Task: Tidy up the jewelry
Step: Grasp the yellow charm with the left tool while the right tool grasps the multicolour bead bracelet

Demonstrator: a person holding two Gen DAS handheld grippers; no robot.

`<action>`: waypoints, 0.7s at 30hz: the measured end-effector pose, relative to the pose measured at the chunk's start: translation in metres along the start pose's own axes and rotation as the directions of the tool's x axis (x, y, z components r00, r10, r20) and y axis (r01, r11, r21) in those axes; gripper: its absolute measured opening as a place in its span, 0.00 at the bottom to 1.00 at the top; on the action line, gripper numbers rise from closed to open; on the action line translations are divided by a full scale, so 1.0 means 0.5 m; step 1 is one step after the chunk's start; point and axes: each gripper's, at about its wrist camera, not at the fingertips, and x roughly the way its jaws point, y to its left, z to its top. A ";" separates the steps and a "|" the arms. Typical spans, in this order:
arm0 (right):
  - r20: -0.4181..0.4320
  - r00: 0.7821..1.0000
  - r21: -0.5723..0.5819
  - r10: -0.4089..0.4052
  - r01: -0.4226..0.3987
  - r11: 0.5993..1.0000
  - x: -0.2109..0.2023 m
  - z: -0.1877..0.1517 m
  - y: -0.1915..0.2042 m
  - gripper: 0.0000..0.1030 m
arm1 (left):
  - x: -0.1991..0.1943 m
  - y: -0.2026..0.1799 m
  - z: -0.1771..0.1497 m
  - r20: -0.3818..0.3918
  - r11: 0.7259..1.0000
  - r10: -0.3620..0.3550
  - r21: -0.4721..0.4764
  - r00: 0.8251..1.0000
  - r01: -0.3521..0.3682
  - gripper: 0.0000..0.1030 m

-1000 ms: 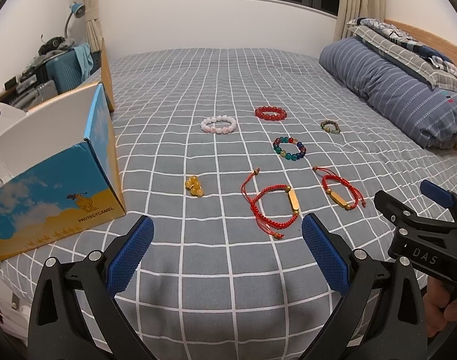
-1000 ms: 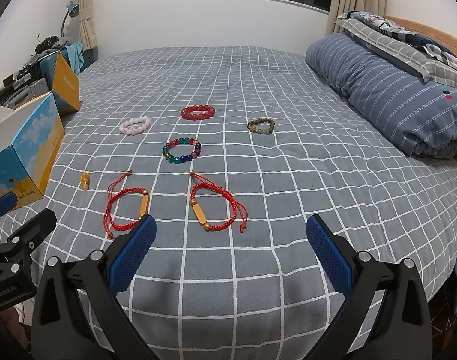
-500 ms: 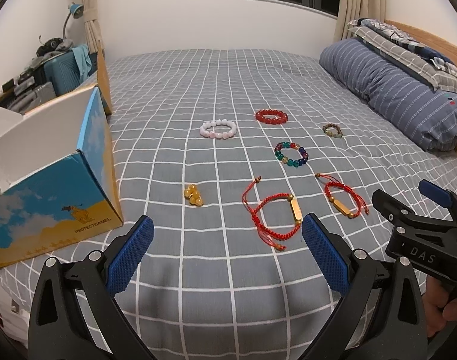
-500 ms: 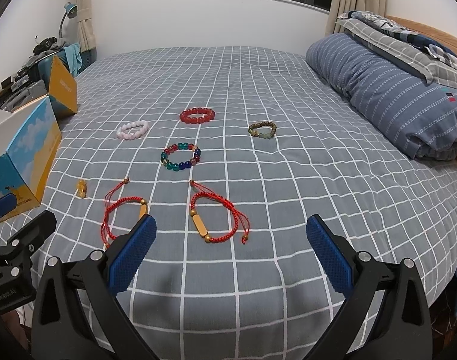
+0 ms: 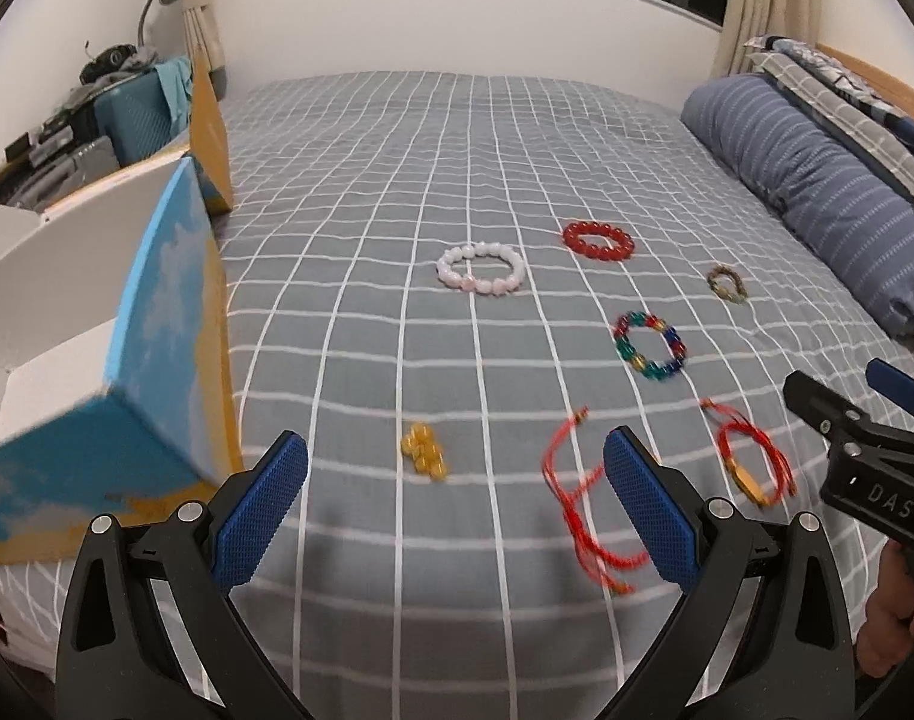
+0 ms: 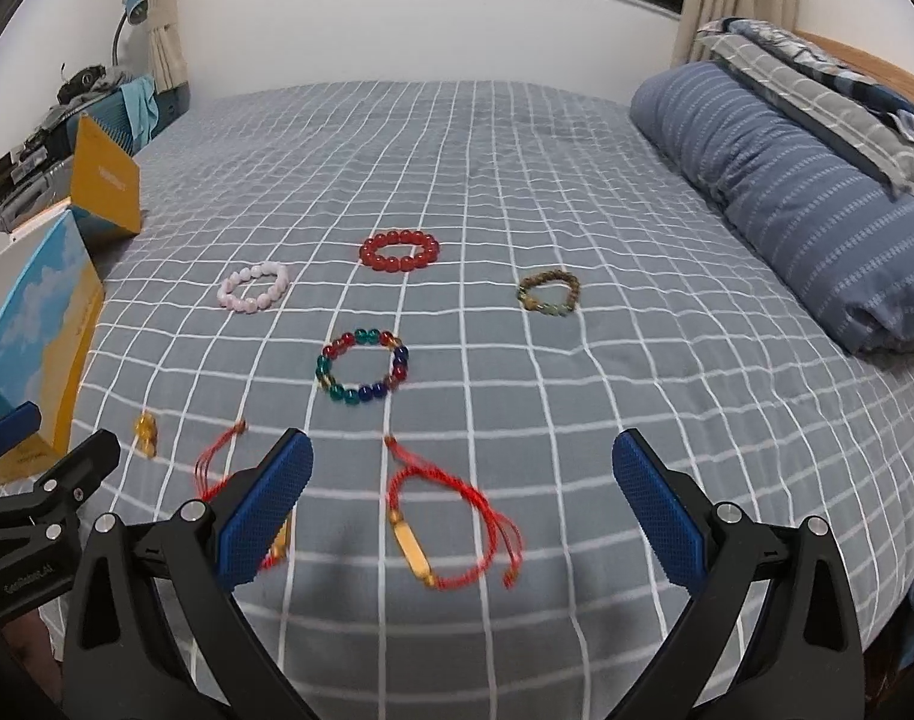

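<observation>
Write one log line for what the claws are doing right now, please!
left claw: open, empty | right claw: open, empty | red cord bracelet: on bed, nearest right claw | box: beside left claw

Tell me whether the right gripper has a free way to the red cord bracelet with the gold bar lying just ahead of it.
Probably yes. The right gripper is open and empty, and the red cord bracelet lies flat on the bedspread between its fingers, with nothing on top of it or in the way.

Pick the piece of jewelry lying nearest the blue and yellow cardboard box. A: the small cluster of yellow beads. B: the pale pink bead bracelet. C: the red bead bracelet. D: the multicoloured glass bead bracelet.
A: the small cluster of yellow beads lies on the grey checked bedspread, closest to the blue and yellow cardboard box; the other pieces sit farther right or farther back.
</observation>
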 end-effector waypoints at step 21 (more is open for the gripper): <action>-0.279 0.953 0.027 0.120 -0.117 0.993 0.256 0.086 0.036 0.44 | 0.190 0.024 0.015 -0.230 1.000 0.009 -0.018 0.973 -0.014 0.72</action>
